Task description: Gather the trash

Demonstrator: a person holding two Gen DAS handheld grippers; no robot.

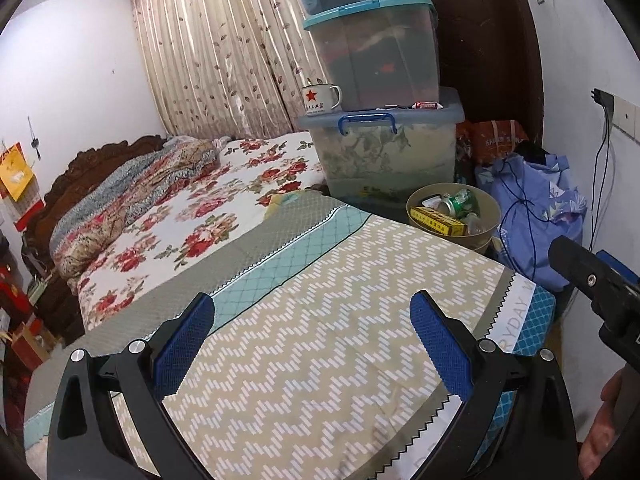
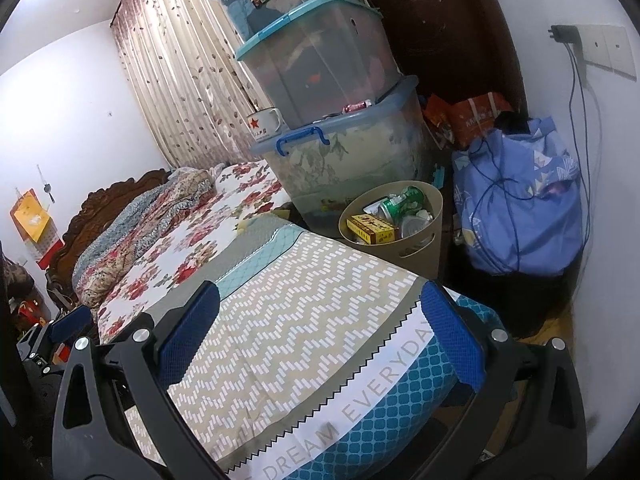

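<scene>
From the left wrist camera we see our left tongs [image 1: 312, 334] spread wide with nothing between the blue pads, hovering over the zigzag-patterned bedspread [image 1: 320, 320] at the foot of the bed [image 1: 172, 216]. Past the corner of the bed stands the beige trash bin [image 1: 454, 216], on the floor just beside the mattress. In it lie a green can [image 1: 460, 202], a yellow carton [image 1: 438, 220] and some clear plastic wrapping. Behind the bin rises a stack of clear storage boxes [image 1: 376, 80]; a white mug with a red star [image 1: 320, 100] sits on the lid of the lowest box. A blue cloth bundle [image 1: 536, 208] slumps to the right of the bin, against the wall. At the right edge the tip of our right tongs [image 1: 592, 280] pokes in, and we cannot tell their opening from here.

From the right wrist camera our right tongs [image 2: 320, 330] are also spread wide and hold nothing, above the bedspread's [image 2: 304, 320] edge with its printed lettering. The trash bin [image 2: 424, 256] stands ahead, near the bed corner, with the green can [image 2: 400, 202] and the yellow carton [image 2: 370, 228] visible at its top. The storage boxes [image 2: 320, 64] tower behind it and the blue bundle [image 2: 520, 208] sits to its right. Part of our left tongs [image 2: 68, 326] shows low at the left edge.
</scene>
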